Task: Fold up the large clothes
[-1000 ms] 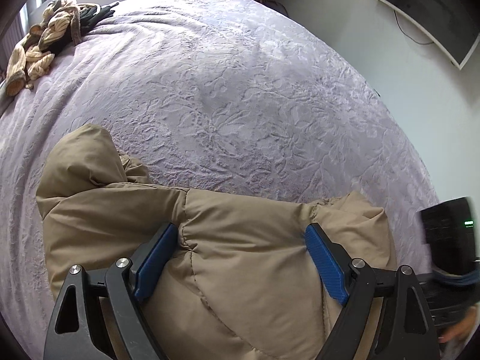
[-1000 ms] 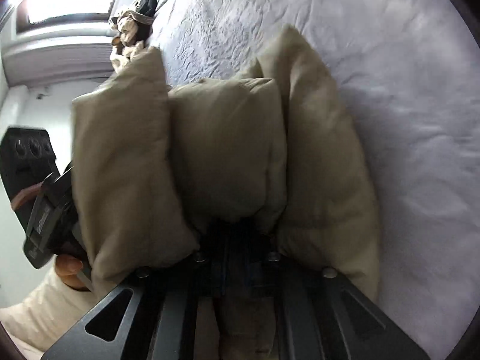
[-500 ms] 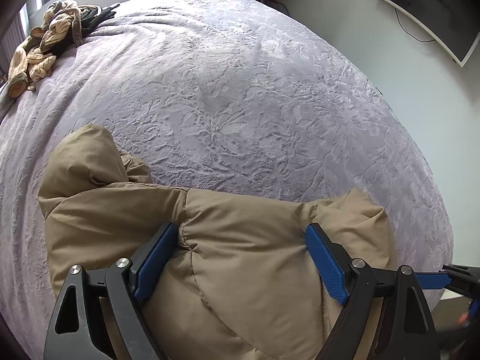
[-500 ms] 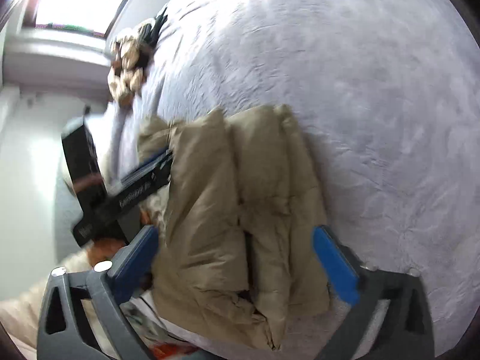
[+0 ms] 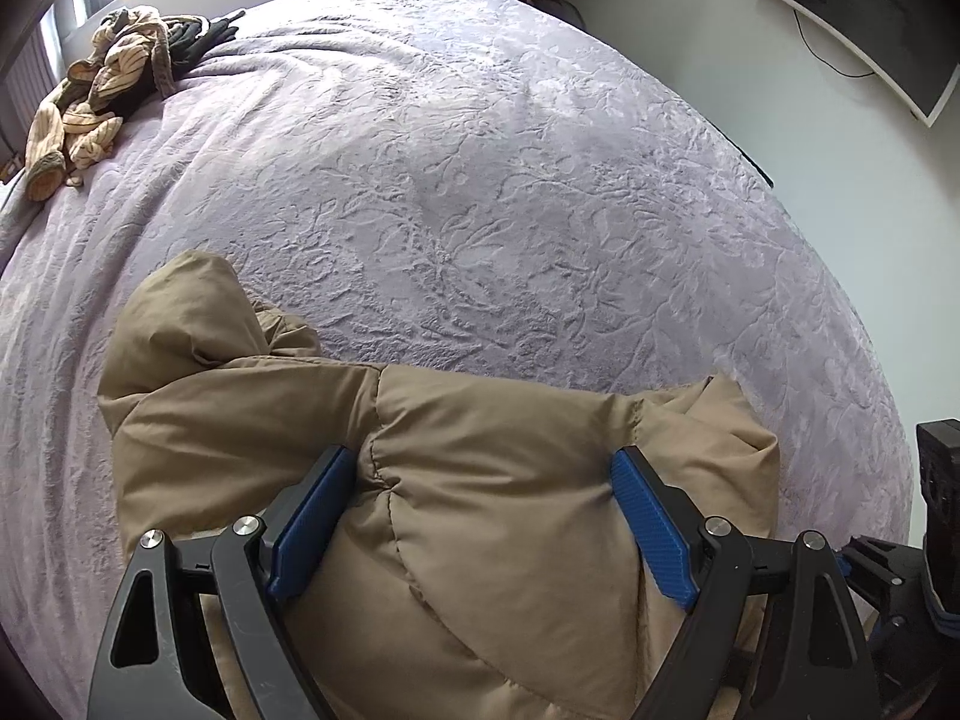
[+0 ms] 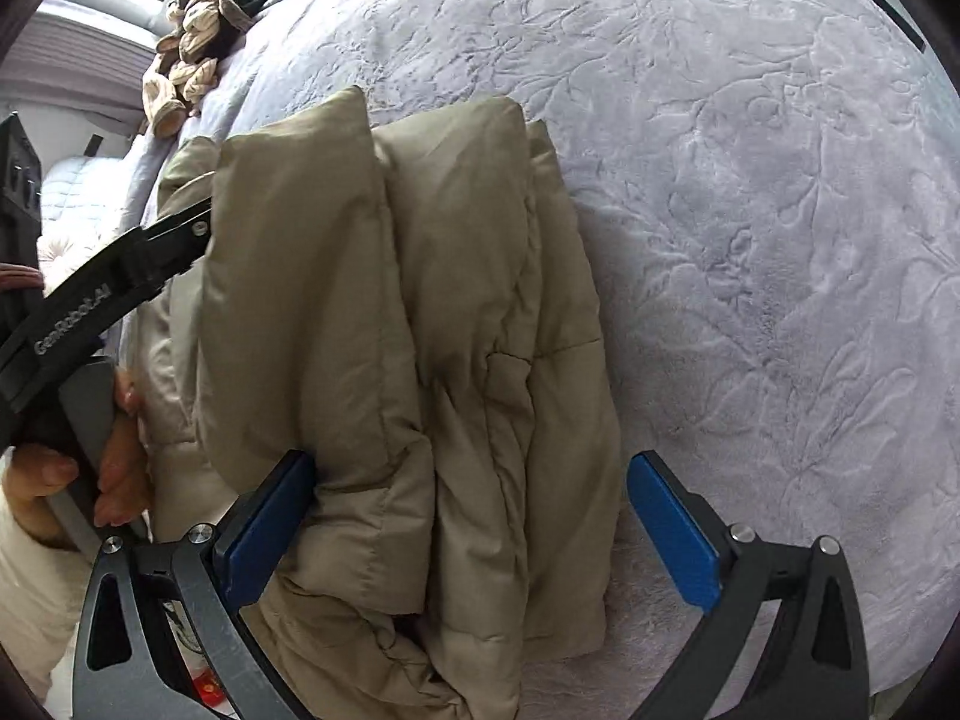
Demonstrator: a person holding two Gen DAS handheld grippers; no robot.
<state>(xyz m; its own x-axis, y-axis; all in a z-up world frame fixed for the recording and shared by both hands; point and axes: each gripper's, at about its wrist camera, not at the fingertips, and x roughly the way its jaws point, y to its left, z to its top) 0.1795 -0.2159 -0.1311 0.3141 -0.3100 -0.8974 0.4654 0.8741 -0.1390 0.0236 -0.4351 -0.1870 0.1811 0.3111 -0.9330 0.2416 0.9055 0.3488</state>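
In the left wrist view, the tan jacket is being straddled by the left gripper, its jaws spread wide over the bed.

In the right wrist view, the right gripper is being held open around the jacket's folded layers.

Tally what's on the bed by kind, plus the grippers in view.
Tan puffer jacket, folded: 1
Clothes heap, beige striped and dark items tangled, piece count unclear: 1
Grippers: 2, left gripper and right gripper, both open
Bedspread, lilac: 1
Total: 5
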